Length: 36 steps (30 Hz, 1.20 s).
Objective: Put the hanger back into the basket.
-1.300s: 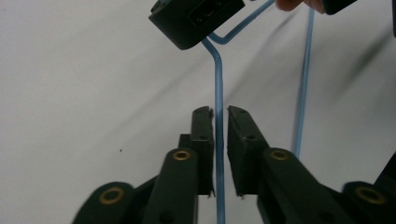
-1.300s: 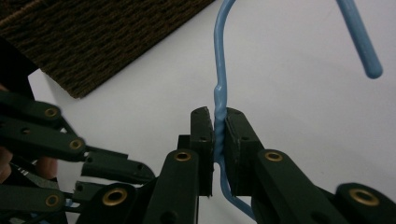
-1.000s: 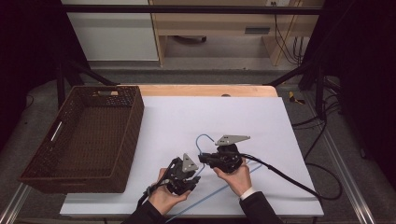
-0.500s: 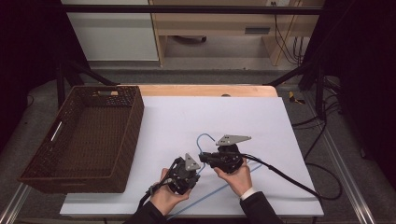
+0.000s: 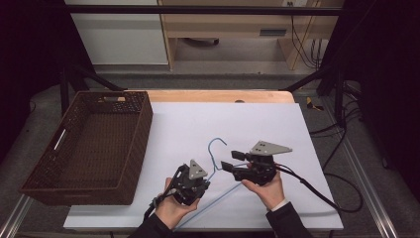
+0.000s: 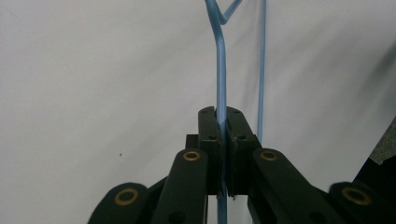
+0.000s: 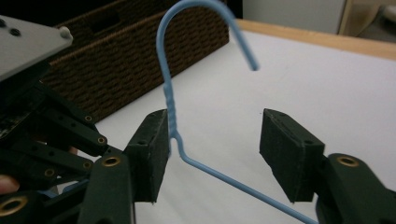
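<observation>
We see dark sleeves with a white cuff [image 5: 280, 204], black linked-jaw grippers with brass pivot rivets [image 6: 192, 155], grey three-cornered plates [image 5: 269, 148], and trailing black cables [image 5: 317, 191].

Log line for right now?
left tongs: shut on hanger | right tongs: open at hanger neck | basket: empty

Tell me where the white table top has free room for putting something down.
The white sheet lies bare between the wicker basket and its right edge, beyond the blue wire hanger. Crowded near the front: left tongs and right tongs at the hanger.
</observation>
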{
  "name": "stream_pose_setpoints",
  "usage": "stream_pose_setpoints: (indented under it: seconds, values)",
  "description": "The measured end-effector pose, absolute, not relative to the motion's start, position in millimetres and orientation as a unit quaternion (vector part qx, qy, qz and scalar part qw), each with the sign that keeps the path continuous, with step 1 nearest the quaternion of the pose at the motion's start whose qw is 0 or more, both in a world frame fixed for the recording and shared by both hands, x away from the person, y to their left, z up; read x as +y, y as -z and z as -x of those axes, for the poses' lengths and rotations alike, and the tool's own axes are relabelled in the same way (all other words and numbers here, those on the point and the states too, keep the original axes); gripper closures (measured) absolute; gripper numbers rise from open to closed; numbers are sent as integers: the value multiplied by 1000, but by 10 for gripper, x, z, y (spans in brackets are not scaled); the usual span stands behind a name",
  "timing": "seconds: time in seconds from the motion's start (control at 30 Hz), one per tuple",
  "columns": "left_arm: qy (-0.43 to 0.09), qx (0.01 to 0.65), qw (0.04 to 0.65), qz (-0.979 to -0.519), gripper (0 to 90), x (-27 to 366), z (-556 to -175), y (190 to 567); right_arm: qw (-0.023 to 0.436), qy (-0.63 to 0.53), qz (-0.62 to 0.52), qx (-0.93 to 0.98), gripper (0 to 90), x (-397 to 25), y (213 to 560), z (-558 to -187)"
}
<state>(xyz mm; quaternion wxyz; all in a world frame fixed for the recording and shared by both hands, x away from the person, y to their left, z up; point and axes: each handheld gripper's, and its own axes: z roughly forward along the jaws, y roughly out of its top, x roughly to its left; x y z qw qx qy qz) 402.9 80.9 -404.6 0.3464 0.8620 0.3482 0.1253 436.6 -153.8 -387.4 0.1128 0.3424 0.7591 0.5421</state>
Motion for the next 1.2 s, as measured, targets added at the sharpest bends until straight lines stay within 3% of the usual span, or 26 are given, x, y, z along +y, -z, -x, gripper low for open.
stream_pose_setpoints:
  seconds: [0.33,0.53,1.2]
  values:
    - [-141,340,364,-855,871,924,-4028,3816,180,-530,-380,736,256,-2232,3830,-4243]
    - [-157,328,367,-856,872,987,-4066,3620,214,-520,-393,728,188,-2428,3869,-4230]
    - [-267,285,348,-852,872,1150,-4214,2938,229,-497,-414,727,112,-2647,3993,-4182]
